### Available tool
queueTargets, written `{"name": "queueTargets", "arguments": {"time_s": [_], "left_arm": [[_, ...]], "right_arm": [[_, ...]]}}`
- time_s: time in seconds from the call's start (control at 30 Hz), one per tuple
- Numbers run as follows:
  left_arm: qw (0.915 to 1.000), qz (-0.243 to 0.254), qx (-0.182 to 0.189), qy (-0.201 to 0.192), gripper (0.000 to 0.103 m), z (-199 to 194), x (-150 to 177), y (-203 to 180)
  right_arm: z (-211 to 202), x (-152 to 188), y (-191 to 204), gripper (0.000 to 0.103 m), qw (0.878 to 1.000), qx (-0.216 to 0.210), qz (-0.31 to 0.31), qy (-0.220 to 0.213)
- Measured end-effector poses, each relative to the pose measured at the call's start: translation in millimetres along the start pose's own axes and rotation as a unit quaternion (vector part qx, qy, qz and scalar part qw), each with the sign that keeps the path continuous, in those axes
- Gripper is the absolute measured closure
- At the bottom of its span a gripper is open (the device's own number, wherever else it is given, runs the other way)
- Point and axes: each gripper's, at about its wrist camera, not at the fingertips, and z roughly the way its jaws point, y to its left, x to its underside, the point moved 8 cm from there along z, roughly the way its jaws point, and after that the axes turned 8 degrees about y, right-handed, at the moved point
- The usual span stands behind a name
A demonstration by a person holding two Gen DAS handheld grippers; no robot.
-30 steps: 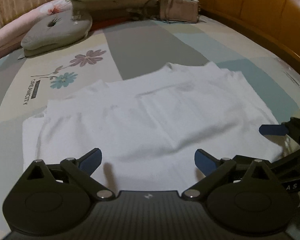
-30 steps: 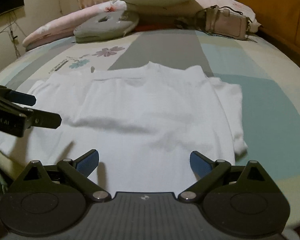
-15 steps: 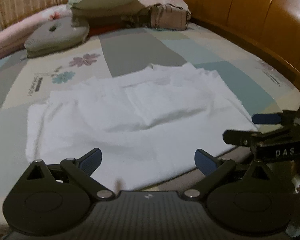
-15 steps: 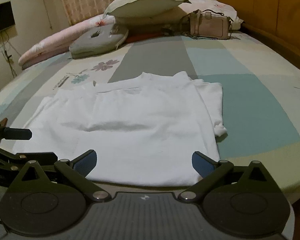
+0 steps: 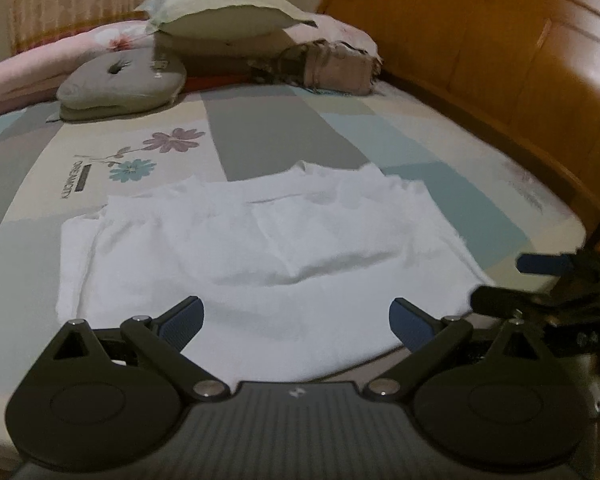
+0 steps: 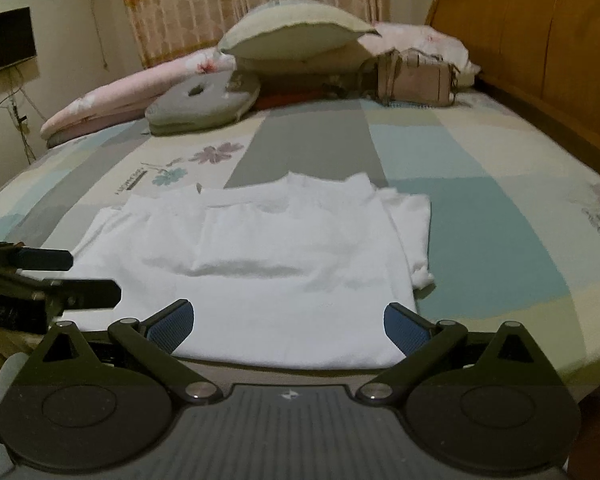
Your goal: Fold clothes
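A white garment [image 5: 260, 248] lies flat and partly folded on the bed, its sides turned in; it also shows in the right wrist view [image 6: 268, 264]. My left gripper [image 5: 296, 320] is open and empty, held above the garment's near edge. My right gripper [image 6: 288, 322] is open and empty, held above the near hem at the bed's edge. The right gripper shows at the right of the left wrist view [image 5: 540, 284]. The left gripper shows at the left of the right wrist view [image 6: 52, 276].
The patchwork bedsheet [image 6: 480, 208] covers the bed. At the far end lie a grey cushion [image 6: 204, 104], a pale pillow [image 6: 296, 36], pink bedding [image 6: 112, 96] and a beige handbag [image 6: 416, 76]. A wooden headboard [image 5: 500, 60] runs along the right.
Both grippers have pulled back toward the bed's near edge and risen, so the garment looks smaller and farther. Both stayed open and empty. The garment has not moved.
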Motion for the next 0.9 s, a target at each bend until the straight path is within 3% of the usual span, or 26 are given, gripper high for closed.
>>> {"name": "queueTargets", "arguments": {"time_s": [0.23, 0.63, 0.9], "left_arm": [[0.9984, -0.054, 0.013, -0.008, 0.004, 2, 3, 34], [0.9921, -0.105, 0.027, 0.064, 0.004, 57, 33, 70], [0.995, -0.097, 0.024, 0.014, 0.004, 52, -15, 88]], "right_arm": [[10, -2, 8, 0.0, 1.0, -0.005, -0.009, 0.01], [67, 0, 25, 0.0, 0.997, -0.007, -0.047, 0.064], [82, -4, 22, 0.0, 0.996, -0.027, -0.045, 0.065]]}}
